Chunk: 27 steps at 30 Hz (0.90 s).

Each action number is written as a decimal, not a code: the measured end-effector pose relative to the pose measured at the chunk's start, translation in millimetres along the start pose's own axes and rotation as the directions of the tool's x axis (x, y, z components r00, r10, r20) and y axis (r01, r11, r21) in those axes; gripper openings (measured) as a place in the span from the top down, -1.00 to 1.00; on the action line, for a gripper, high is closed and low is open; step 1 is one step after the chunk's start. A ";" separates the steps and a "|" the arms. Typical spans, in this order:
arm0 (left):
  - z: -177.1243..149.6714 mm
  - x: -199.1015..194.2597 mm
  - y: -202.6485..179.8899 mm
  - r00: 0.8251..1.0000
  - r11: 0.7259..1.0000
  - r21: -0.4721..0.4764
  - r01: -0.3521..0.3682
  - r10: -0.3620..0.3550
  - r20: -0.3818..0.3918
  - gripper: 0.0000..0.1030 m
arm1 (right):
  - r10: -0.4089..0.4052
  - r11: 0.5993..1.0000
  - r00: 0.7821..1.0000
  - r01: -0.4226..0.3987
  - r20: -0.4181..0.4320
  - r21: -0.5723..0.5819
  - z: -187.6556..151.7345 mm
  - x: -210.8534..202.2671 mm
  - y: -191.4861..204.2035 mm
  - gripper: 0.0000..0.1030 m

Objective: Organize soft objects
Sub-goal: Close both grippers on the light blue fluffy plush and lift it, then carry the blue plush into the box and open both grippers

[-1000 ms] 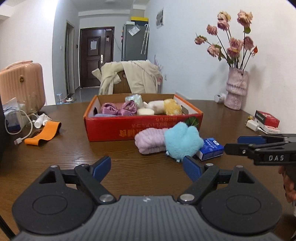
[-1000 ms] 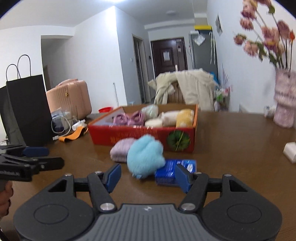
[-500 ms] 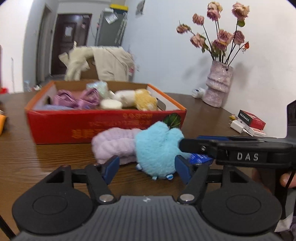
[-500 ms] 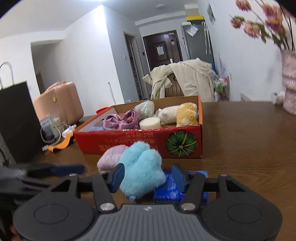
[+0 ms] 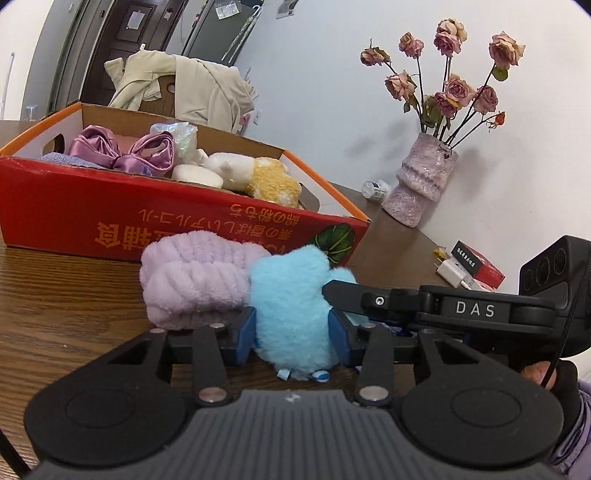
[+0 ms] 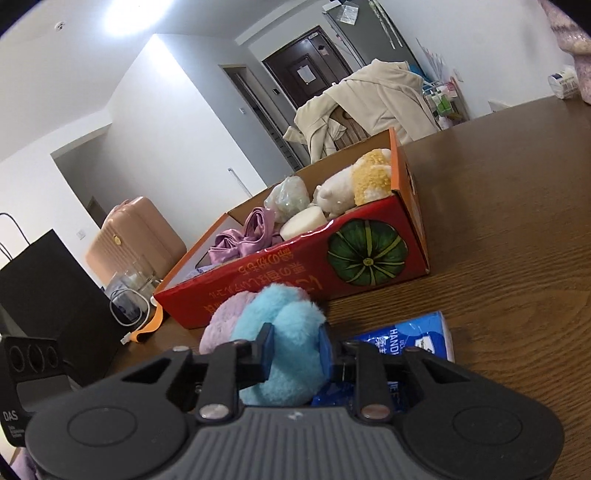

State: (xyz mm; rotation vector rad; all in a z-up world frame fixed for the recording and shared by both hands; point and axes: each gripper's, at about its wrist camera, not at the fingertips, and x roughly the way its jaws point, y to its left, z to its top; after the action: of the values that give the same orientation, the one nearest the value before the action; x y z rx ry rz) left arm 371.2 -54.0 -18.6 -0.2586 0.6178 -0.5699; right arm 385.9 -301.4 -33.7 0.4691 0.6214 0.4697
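both grippers closed in, hiding blue plush (image 5: 291, 306) sides.

even indoor light, a ceiling lamp (image 6: 122, 14) flaring white; soft shadows behind the flowers (image 5: 443, 85) (fisheye bends edges), far doorway perhaps slightly soft.

A lived-in home: a wooden dining table (image 5: 74, 295) holds a vase (image 5: 421, 192) of dried roses (image 5: 447, 88), a coat (image 5: 184, 85) drapes a chair, and a pink suitcase (image 6: 136, 236) stands near the entrance door (image 6: 306, 74).
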 end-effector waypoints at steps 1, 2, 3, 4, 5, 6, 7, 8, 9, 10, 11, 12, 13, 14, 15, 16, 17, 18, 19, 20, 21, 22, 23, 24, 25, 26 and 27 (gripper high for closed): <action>-0.1 0.1 -0.2 1.000 1.000 -0.001 0.001 -0.001 0.000 0.18 | 0.001 1.000 1.000 -0.001 0.001 -0.002 -0.3 0.5 0.2 0.53; -0.1 0.2 -0.2 1.000 1.000 -0.003 0.001 -0.002 -0.002 0.18 | 0.002 1.000 1.000 -0.002 0.000 0.001 -0.1 0.3 -0.3 0.53; -0.1 0.4 0.1 1.000 1.000 -0.008 0.002 -0.002 -0.005 0.17 | 0.003 1.000 1.000 -0.003 0.000 0.002 0.2 -0.2 -0.8 0.53; -0.2 0.8 0.9 1.000 1.000 -0.014 0.003 -0.003 -0.007 0.16 | 0.004 1.000 1.000 -0.004 0.000 0.002 0.3 -0.6 -0.3 0.53; -0.1 1.5 1.8 1.000 1.000 -0.021 0.005 -0.005 -0.009 0.15 | 0.003 1.000 1.000 -0.003 0.000 0.001 0.4 -0.9 -0.2 0.53; 0.0 1.8 3.0 1.000 1.000 -0.026 0.007 -0.008 -0.011 0.14 | 0.002 1.000 1.000 -0.002 0.001 -0.001 0.7 -1.6 -0.2 0.53; 0.4 2.1 3.7 1.000 0.999 -0.032 0.010 -0.010 -0.012 0.12 | 0.002 1.000 1.000 -0.002 0.002 -0.002 0.8 -1.5 -0.1 0.54; 0.7 2.9 4.8 1.000 0.999 -0.037 0.010 -0.010 -0.015 0.11 | 0.002 1.000 1.000 -0.002 0.003 -0.002 0.5 -1.8 -0.3 0.54; 0.8 3.6 5.7 1.000 0.999 -0.047 0.011 -0.012 -0.020 0.09 | 0.002 1.000 1.000 -0.002 0.004 -0.002 0.3 -2.4 -0.3 0.54; 0.8 4.0 7.1 1.000 0.998 -0.060 0.015 -0.017 -0.025 0.09 | 0.002 1.000 1.000 -0.002 0.005 -0.007 0.2 -2.6 0.1 0.54; 0.9 3.3 6.7 1.000 0.998 -0.067 0.013 -0.015 -0.022 0.10 | 0.001 1.000 1.000 -0.001 0.005 -0.024 -0.1 -2.7 2.0 0.54; 0.3 1.1 3.8 1.000 0.998 -0.058 0.002 -0.003 -0.017 0.11 | 0.000 0.999 1.000 0.000 0.005 -0.041 -0.9 -4.3 4.3 0.54; -1.0 -2.5 -0.9 1.000 0.999 -0.043 -0.016 0.015 -0.010 0.13 | 0.000 0.999 1.000 0.000 0.002 -0.048 -1.4 -5.8 6.8 0.54; -2.0 -7.5 -6.4 1.000 0.999 -0.034 -0.030 0.030 -0.001 0.13 | 0.000 0.998 1.000 0.000 0.005 -0.055 -2.4 -8.9 10.1 0.54; -3.2 -15.0 -12.4 0.999 0.999 -0.037 -0.035 0.035 0.012 0.14 | -0.002 0.998 1.000 0.003 0.014 -0.062 -3.7 -15.0 14.8 0.54; -4.4 -23.1 -17.4 0.999 0.999 -0.043 -0.030 0.031 0.025 0.14 | -0.003 0.998 1.000 0.005 0.026 -0.062 -4.9 -23.3 20.0 0.54; -5.8 -31.1 -22.5 0.999 0.999 -0.043 -0.025 0.026 0.039 0.14 | 0.002 0.998 0.999 0.001 0.039 -0.062 -6.4 -31.4 25.1 0.54; -7.8 -40.4 -27.8 0.998 0.999 -0.035 -0.018 0.020 0.056 0.14 | 0.009 0.998 0.999 -0.006 0.053 -0.059 -8.9 -41.7 30.3 0.54; -10.1 -51.1 -33.3 0.997 1.000 -0.027 -0.009 0.011 0.074 0.14 | 0.021 0.998 0.998 -0.017 0.066 -0.053 -12.1 -51.4 34.2 0.54; -12.4 -60.4 -37.8 0.996 1.000 -0.025 -0.004 0.006 0.088 0.14 | 0.033 0.999 0.997 -0.030 0.072 -0.043 -14.5 -59.0 35.9 0.54; -14.3 -68.0 -41.3 0.995 1.000 -0.026 0.003 -0.001 0.098 0.14 | 0.041 0.999 0.996 -0.039 0.074 -0.028 -17.0 -65.6 37.6 0.54; -14.9 -73.1 -44.3 0.995 1.000 -0.026 0.007 -0.004 0.101 0.14 | 0.047 0.999 0.996 -0.045 0.076 -0.020 -18.1 -70.2 39.0 0.54; -14.5 -76.6 -46.5 0.995 1.000 -0.025 0.006 -0.004 0.103 0.16 | 0.049 0.999 0.996 -0.047 0.077 -0.018 -18.5 -73.3 41.0 0.54; -12.8 -78.4 -47.7 0.994 1.000 -0.022 0.003 -0.001 0.105 0.18 | 0.048 0.999 0.996 -0.046 0.077 -0.017 -17.4 -74.7 42.5 0.54; -9.7 -79.7 -47.8 0.994 1.000 -0.022 0.002 0.000 0.107 0.20 | 0.046 0.999 0.996 -0.044 0.077 -0.019 -14.2 -74.8 44.1 0.54; -5.9 -79.3 -47.0 0.994 1.000 -0.025 0.007 -0.004 0.111 0.20 | 0.043 0.999 0.996 -0.041 0.080 -0.026 -9.3 -73.9 46.1 0.54; -0.2 -77.7 -45.2 0.994 0.999 -0.031 0.014 -0.010 0.110 0.23 | 0.034 0.999 0.996 -0.032 0.080 -0.033 -1.8 -71.6 48.4 0.54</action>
State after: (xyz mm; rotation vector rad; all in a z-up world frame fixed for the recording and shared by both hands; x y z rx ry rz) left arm 299.9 -46.3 35.6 -0.3216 0.5193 -0.5542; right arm 320.2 -301.4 22.7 0.4660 0.5285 0.4891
